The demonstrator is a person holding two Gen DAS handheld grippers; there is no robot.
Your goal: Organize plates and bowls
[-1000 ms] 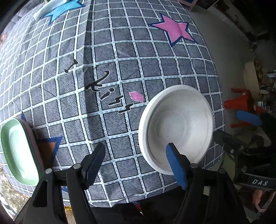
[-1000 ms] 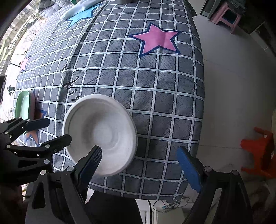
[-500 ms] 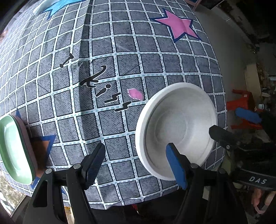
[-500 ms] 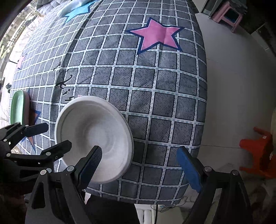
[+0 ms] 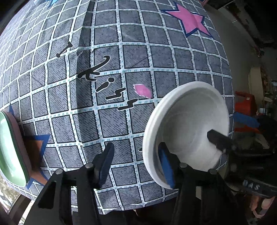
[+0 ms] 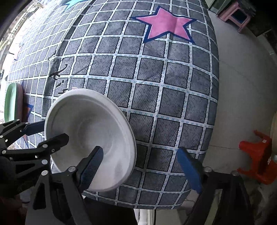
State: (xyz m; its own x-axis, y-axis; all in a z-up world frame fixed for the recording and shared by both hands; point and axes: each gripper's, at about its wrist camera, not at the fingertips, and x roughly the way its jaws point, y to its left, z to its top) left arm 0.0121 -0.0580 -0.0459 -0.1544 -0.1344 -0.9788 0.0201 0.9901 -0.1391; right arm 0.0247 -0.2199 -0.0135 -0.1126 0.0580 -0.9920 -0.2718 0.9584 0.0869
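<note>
1. Step in hand: the white round shallow bowl, of matte moulded material, is judged to be under approach for a two-sided pick-up. It rests on the near right part of the tabletop, close to the near edge.

2. Left gripper: its jaws are apart and closing. The blue-padded jaw is set over the bowl's left rim, on the inside; the black jaw stands outside, over the cloth. No clamping on the rim is seen yet.

3. Right gripper: its jaws are apart and closing. The black jaw hangs over the bowl's hollow; the blue-padded jaw is held beyond the bowl's right rim, above the cloth. The rim lies between them, unpressed.

4. Next move, as judged: each pair of jaws is to be brought down until a rim section is straddled, then pinched together; an even hold on both sides is called for, since a thin rim may slip or tip.

5. Second item: a pale green rounded dish, stacked on a dull pink one, is placed at the far left of the tabletop, well apart from the bowl. It is the likely place for stacking.

6. Surface: a grey checked tablecloth with white grid lines, a pink star at the far right and black lettering at the middle.

7. Room: a pale floor to the right, with a red plastic stool near and a pink stool far.
</note>
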